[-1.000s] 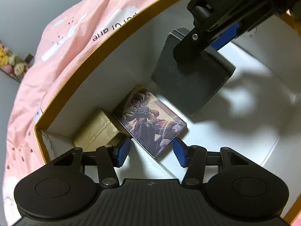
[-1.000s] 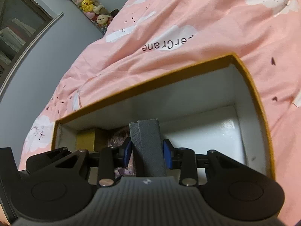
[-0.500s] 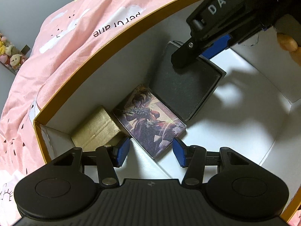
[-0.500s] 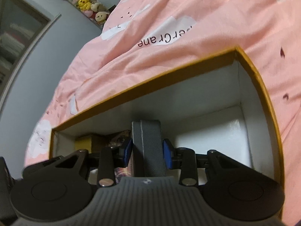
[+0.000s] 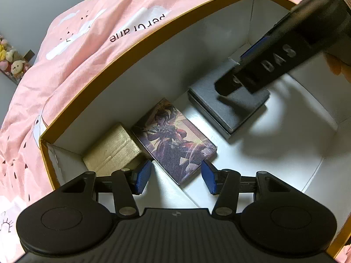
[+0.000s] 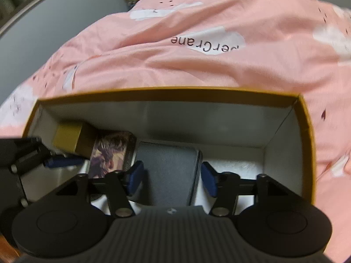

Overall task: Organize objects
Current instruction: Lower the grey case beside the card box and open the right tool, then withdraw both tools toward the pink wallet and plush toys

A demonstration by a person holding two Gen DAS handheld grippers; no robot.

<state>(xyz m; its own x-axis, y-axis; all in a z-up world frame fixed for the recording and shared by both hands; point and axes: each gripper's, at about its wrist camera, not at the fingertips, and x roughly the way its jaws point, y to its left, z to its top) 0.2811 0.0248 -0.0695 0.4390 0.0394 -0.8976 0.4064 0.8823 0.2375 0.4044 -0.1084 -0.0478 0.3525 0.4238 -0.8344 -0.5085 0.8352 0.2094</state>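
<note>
Under right gripper (image 5: 252, 74), dark case (image 5: 221, 109) half-hidden

Both grippers, left (image 5: 176, 176) and right (image 6: 173, 178), gape

"DAS" on right gripper (image 5: 258, 70), upside-down "perCrane" on pink bedspread (image 6: 208, 43)

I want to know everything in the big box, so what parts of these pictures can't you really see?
- Right wrist view: motion blur smears the picture box; its artwork can't be made out.
- Right wrist view: the left gripper hides the floor beside the gold box.
- Left wrist view: the right gripper covers part of the dark grey case.
- Both views: the blanket lettering is cut off by folds.
</note>
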